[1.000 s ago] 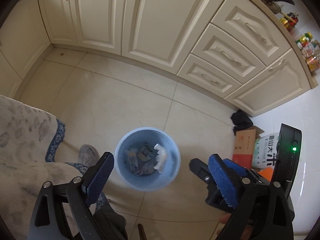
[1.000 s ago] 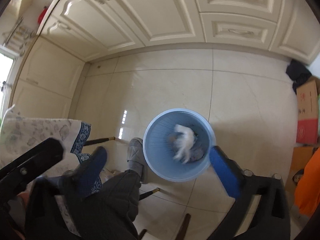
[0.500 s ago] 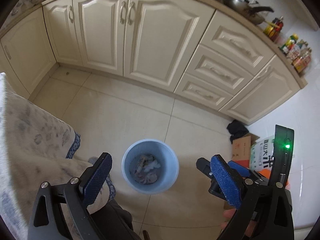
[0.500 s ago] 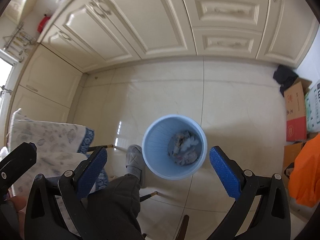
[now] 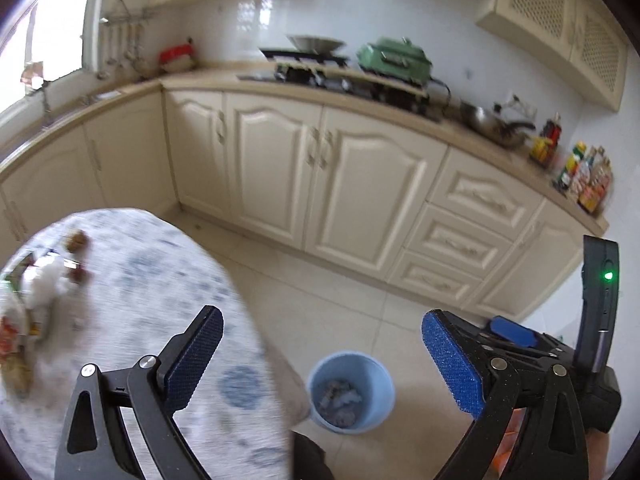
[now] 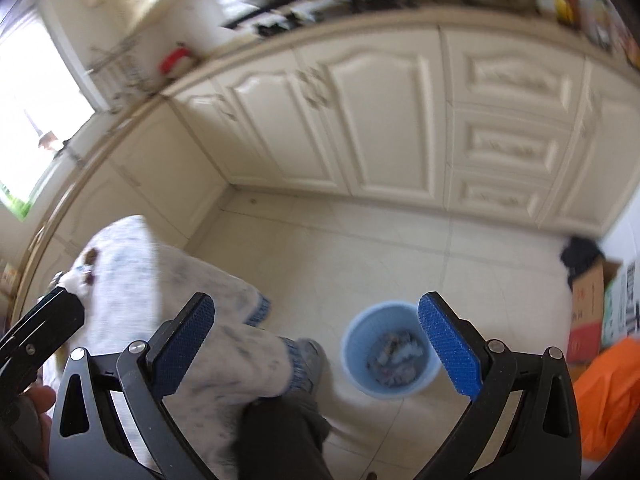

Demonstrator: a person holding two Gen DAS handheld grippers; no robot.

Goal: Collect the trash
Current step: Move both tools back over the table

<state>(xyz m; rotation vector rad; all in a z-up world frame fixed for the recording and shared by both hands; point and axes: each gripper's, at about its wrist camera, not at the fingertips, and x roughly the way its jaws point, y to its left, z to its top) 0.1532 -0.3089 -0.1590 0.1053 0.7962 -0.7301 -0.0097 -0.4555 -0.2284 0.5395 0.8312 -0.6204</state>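
Trash on the surface: I see crumpled white paper (image 5: 46,282), brown scraps (image 5: 76,240) and wrappers (image 5: 10,332) at the far left of my cloth-covered surface (image 5: 160,280); blur hides what each piece is.
Left claw (image 5: 320,360): my jaws are spread wide and hold nothing, hanging over the cloth's right edge.
Bin (image 5: 351,390): the blue wastebasket stands on the floor just beside the surface, with collected litter lying in its bottom.
Right claw (image 6: 316,344): also spread and empty, above my knee and the bin (image 6: 394,354).
Step in hand: I judge it is reaching for the next piece.
Doing it well: I should swing left, come down over the white paper, and pinch only the paper, not the cloth.
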